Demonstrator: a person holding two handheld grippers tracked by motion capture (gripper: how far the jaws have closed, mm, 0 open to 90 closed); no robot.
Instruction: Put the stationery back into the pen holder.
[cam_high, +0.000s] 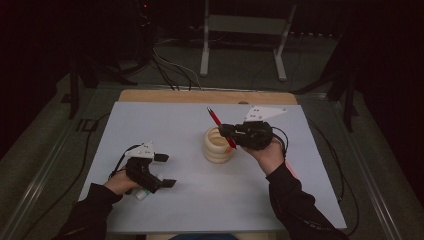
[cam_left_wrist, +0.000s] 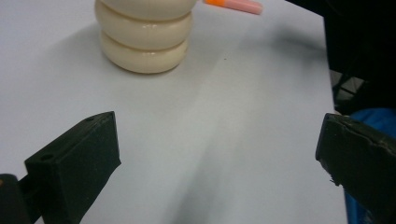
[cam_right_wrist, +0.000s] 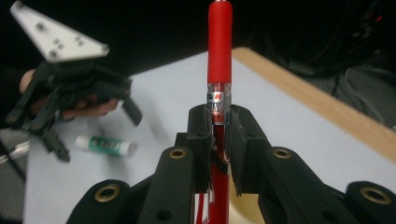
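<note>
Pale grey tabletop (cam_high: 200, 200) in a dark room, a cream ribbed ceramic holder (cam_high: 218, 145) near its middle.

Right gripper (cam_right_wrist: 219, 122), just right of the holder, pinches a red plastic pen (cam_right_wrist: 219, 51) upright above it; left gripper (cam_high: 167, 170), well left of the holder, has jaws spread wide, nothing between them, beside a small white glue stick (cam_right_wrist: 105, 145).

Dim lab: floor cables (cam_high: 170, 70), metal stand (cam_high: 245, 30)

black hand-held gripper (cam_high: 165, 170), grey plate, dark sleeves
</note>
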